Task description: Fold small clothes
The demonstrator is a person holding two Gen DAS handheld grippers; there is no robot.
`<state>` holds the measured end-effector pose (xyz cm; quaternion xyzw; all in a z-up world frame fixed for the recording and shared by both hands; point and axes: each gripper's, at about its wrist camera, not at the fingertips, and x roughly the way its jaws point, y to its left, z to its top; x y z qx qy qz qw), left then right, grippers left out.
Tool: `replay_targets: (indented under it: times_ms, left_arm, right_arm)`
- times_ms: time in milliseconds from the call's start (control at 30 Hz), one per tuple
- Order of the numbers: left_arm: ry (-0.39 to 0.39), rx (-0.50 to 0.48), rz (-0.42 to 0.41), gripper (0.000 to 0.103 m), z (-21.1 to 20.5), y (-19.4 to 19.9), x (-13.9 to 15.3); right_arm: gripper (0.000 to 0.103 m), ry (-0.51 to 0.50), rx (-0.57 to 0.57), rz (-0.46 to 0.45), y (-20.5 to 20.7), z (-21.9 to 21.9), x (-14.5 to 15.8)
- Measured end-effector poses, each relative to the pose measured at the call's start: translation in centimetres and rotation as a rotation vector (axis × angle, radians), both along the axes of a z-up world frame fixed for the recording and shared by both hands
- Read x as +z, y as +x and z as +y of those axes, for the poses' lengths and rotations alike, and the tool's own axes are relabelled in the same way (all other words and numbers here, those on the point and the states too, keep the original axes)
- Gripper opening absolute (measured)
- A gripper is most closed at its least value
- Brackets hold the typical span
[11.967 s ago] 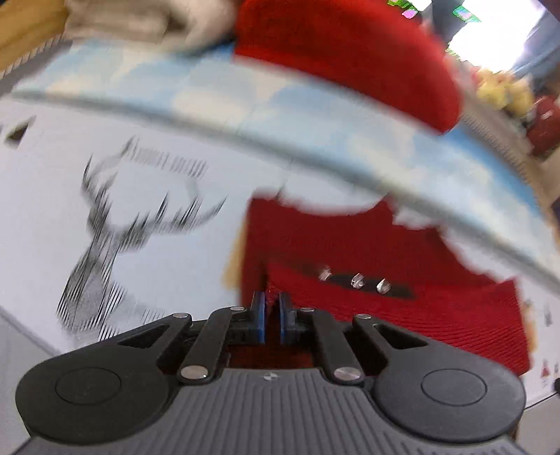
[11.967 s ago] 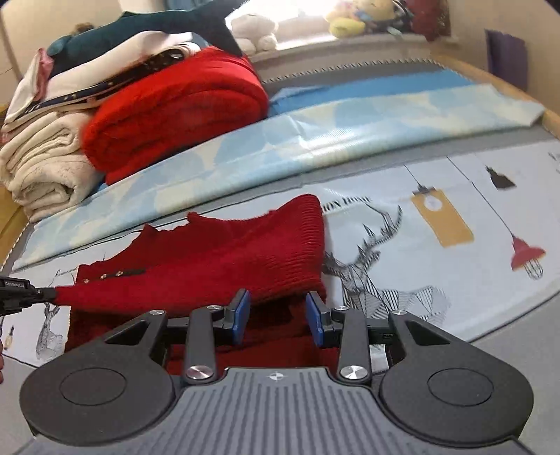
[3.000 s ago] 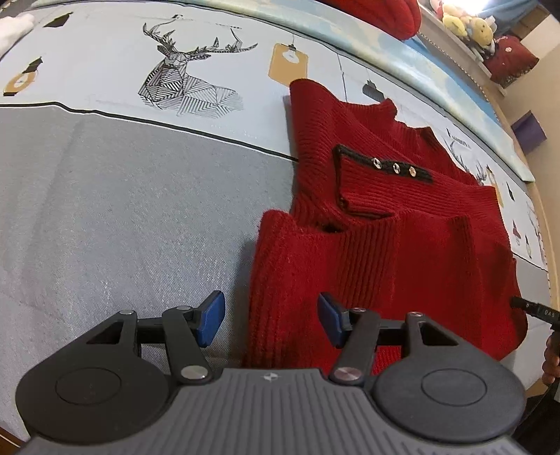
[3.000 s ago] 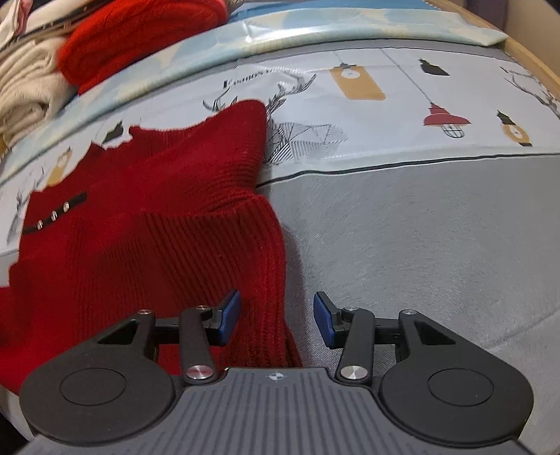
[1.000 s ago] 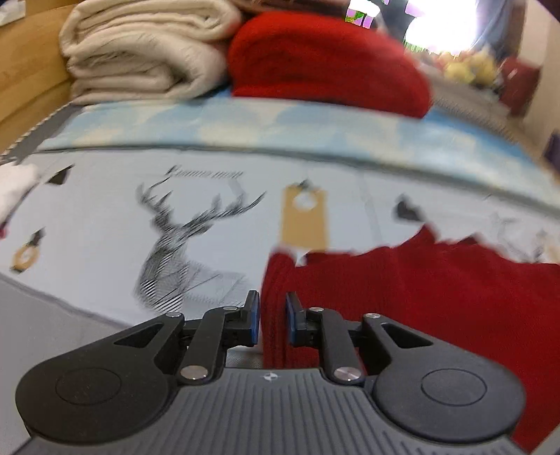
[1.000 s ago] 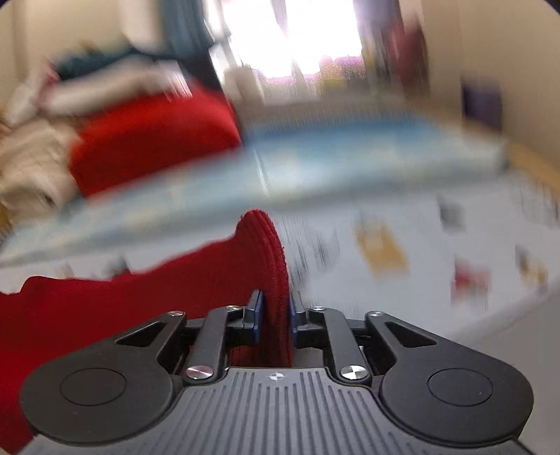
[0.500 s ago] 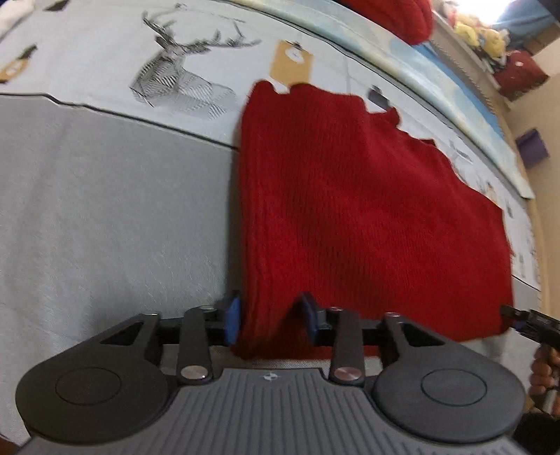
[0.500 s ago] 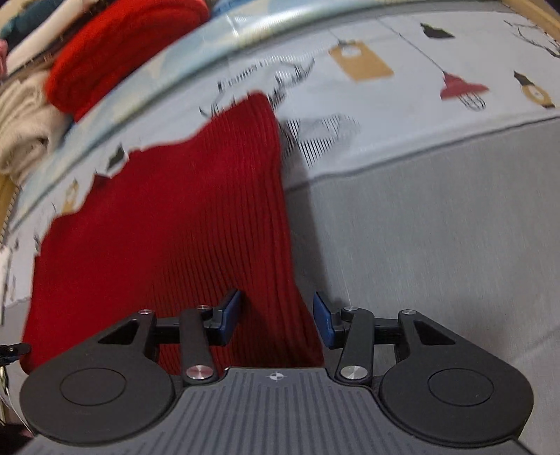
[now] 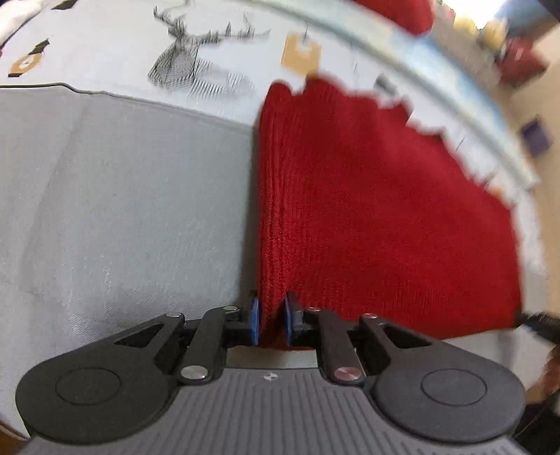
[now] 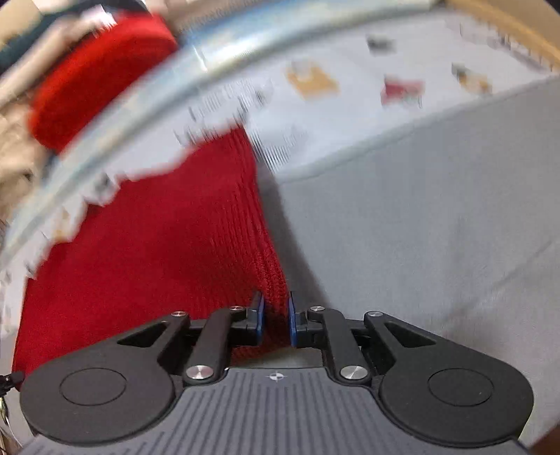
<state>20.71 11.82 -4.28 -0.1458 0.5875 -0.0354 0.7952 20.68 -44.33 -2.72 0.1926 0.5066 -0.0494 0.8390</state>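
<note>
A red knit sweater point(image 9: 378, 217) lies folded on the grey bed cover point(image 9: 122, 210), smooth side up. My left gripper point(image 9: 269, 322) is shut on the sweater's near left corner. In the right wrist view the same sweater point(image 10: 157, 252) fills the left half, and my right gripper point(image 10: 275, 322) is shut on its near right corner. Both views are blurred by motion. The folded layers underneath are hidden.
A printed sheet with a deer drawing point(image 9: 196, 59) and tags lies beyond the sweater. A pile of folded clothes with a red piece point(image 10: 98, 77) and cream pieces stands at the back. The bed's wooden edge point(image 10: 507, 21) runs along the far right.
Both grippers have closed from part open onto the sweater's near corners. The views have tilted and blurred, so both hands are moving.
</note>
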Motion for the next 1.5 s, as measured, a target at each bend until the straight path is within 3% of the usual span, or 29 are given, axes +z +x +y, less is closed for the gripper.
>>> replay_targets:
  times_ms: [67,167,267,400,500,567,733,800,867,900,967,1133,1200,1300,1367,1500]
  left_arm:
    - [0.022,0.002,-0.041,0.019,-0.2,-0.2,0.9]
    - [0.066,0.01,-0.174,0.023,-0.2,-1.2,3.3]
    - [0.053,-0.022,-0.237,0.023,-1.0,-1.2,4.4]
    - [0.023,-0.106,-0.196,0.023,-2.3,-0.3,3.5]
    - [0.112,-0.196,-0.053,0.023,-4.1,0.4,0.6]
    - [0.162,-0.219,-0.048,0.023,-4.7,0.4,0.3]
    - [0.114,-0.156,-0.184,0.024,-4.0,0.3,2.7]
    - [0.109,-0.151,-0.163,0.03,-4.0,0.5,2.4]
    - [0.16,-0.175,-0.076,0.032,-4.3,0.8,0.8]
    - [0.192,-0.192,-0.046,0.038,-4.6,0.8,0.2]
    - [0.22,-0.194,-0.073,0.041,-5.0,0.8,0.6]
    - [0.164,-0.187,-0.19,0.041,-5.1,0.4,2.5]
    - [0.169,-0.22,-0.168,0.041,-5.9,0.8,1.9]
    - [0.239,-0.275,-0.086,0.041,-6.8,0.6,0.2]
    - [0.262,-0.281,-0.104,0.042,-7.1,0.5,0.5]
    - [0.211,-0.209,-0.173,0.043,-6.1,0.1,1.7]
  right_arm:
    - [0.022,-0.035,-0.011,0.021,0.1,0.1,-0.3]
    - [0.022,-0.058,-0.013,-0.087,-0.8,0.5,1.7]
    - [0.024,-0.129,0.019,-0.186,-1.4,1.3,3.5]
    - [0.025,-0.115,0.096,-0.189,-0.6,1.8,3.0]
    - [0.033,-0.157,0.104,0.002,1.2,1.9,-0.2]
    - [0.045,-0.166,0.08,0.058,1.6,1.8,-1.3]
    - [0.046,-0.188,0.071,-0.066,1.0,2.5,1.2]
    - [0.045,-0.209,0.087,-0.081,1.1,2.8,1.4]
    - [0.045,-0.238,0.095,-0.006,1.4,2.9,0.5]
    - [0.048,-0.236,0.091,0.03,1.7,2.7,-0.2]
    - [0.051,-0.225,0.065,0.024,1.9,2.4,0.1]
    - [0.05,-0.239,0.073,-0.116,1.4,3.0,2.2]
    - [0.051,-0.258,0.101,-0.107,1.7,3.4,1.8]
    - [0.052,-0.283,0.115,0.022,2.0,3.4,-0.3]
    - [0.053,-0.261,0.089,0.001,1.8,3.2,0.2]
    - [0.052,-0.278,0.072,-0.108,1.0,3.5,2.0]
